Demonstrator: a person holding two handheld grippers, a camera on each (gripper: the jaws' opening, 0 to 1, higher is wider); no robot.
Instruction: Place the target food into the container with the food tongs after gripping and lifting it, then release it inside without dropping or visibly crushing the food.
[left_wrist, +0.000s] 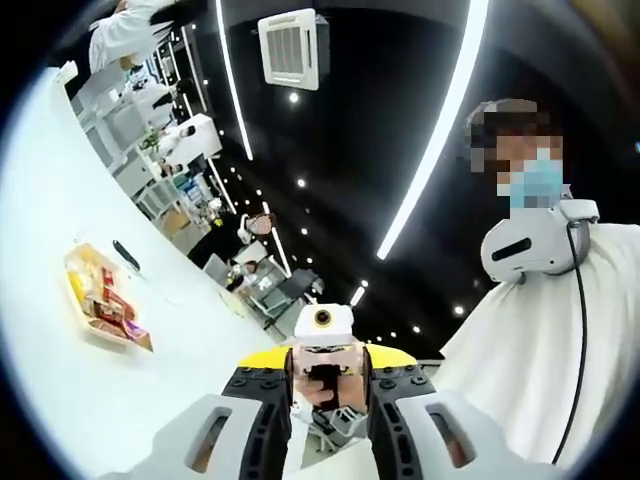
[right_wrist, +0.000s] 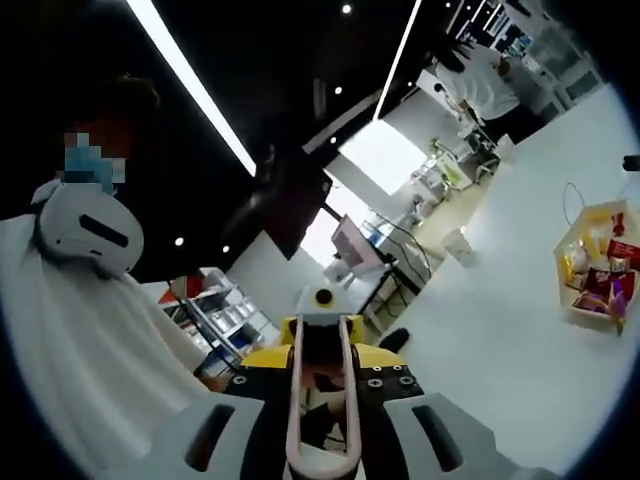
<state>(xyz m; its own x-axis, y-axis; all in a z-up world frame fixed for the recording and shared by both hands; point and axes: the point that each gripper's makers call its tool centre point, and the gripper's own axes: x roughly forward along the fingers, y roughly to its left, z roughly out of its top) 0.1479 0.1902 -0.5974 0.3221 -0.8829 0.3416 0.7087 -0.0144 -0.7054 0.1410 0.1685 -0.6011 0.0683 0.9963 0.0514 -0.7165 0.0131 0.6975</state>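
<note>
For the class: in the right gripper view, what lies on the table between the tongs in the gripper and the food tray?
Bare white table separates the tongs from the food tray in the right gripper view.

R gripper (right_wrist: 318, 440) jaws closed on pale looped food tongs (right_wrist: 320, 400), tongs seen rising betw. jaws | white table (right_wrist: 500, 330) at right | clear tray w/ colourful packaged snacks (right_wrist: 595, 275) seen on table, well apart from tongs | person in white smock (right_wrist: 90, 340) seen at left
</note>
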